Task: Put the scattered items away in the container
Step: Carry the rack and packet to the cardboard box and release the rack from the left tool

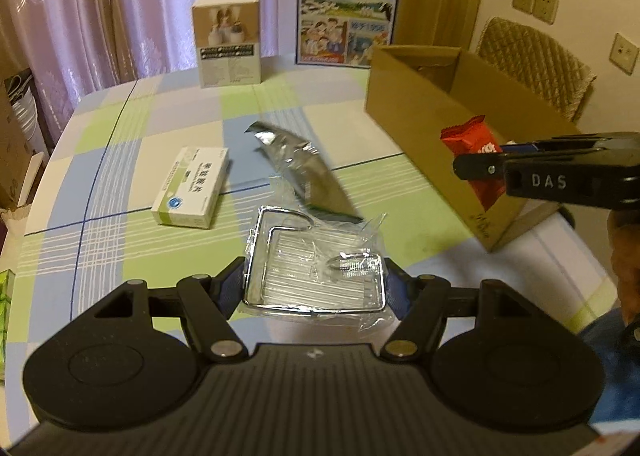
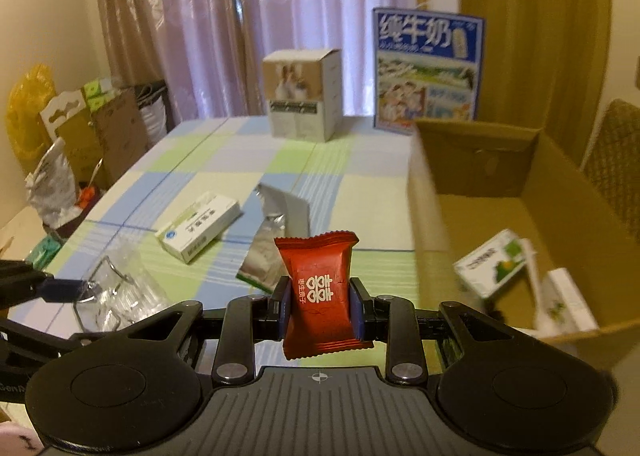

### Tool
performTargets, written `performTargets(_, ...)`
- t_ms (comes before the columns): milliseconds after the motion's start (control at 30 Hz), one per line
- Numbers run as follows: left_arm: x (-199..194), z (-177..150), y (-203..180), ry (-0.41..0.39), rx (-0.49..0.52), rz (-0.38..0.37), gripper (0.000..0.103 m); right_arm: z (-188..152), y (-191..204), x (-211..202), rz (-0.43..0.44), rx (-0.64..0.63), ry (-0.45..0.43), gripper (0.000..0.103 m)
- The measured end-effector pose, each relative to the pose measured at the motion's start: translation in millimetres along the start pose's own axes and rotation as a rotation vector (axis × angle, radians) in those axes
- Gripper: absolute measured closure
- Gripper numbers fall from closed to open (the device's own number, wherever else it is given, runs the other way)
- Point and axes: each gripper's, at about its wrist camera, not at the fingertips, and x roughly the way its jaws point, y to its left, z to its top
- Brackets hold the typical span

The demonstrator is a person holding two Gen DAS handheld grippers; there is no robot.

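My left gripper (image 1: 315, 282) is shut on a chrome wire rack (image 1: 316, 272) in clear plastic wrap, lifted above the checked tablecloth (image 1: 120, 160). My right gripper (image 2: 320, 300) is shut on a red snack packet (image 2: 318, 276), held upright to the left of the open cardboard box (image 2: 560, 184). Seen from the left wrist, that packet (image 1: 474, 144) hangs in front of the box's near wall (image 1: 416, 120). A white medicine box (image 1: 188, 188) and a silver foil pouch (image 1: 304, 172) lie on the table. Green-and-white cartons (image 2: 492, 264) lie inside the box.
A tall box with a dog picture (image 1: 228, 40) and a blue milk carton (image 1: 348, 12) stand at the table's far edge. A padded chair (image 1: 536, 60) is behind the cardboard box. Bags and cartons (image 2: 80, 136) crowd the floor left of the table.
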Motion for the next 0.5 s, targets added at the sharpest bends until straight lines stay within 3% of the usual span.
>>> performTargets(500, -21, 27, -81, -0.033, 0.057, -0.067, 0.037, 1, -67, -71, -0.074, 0.078, -0.054, 0.077)
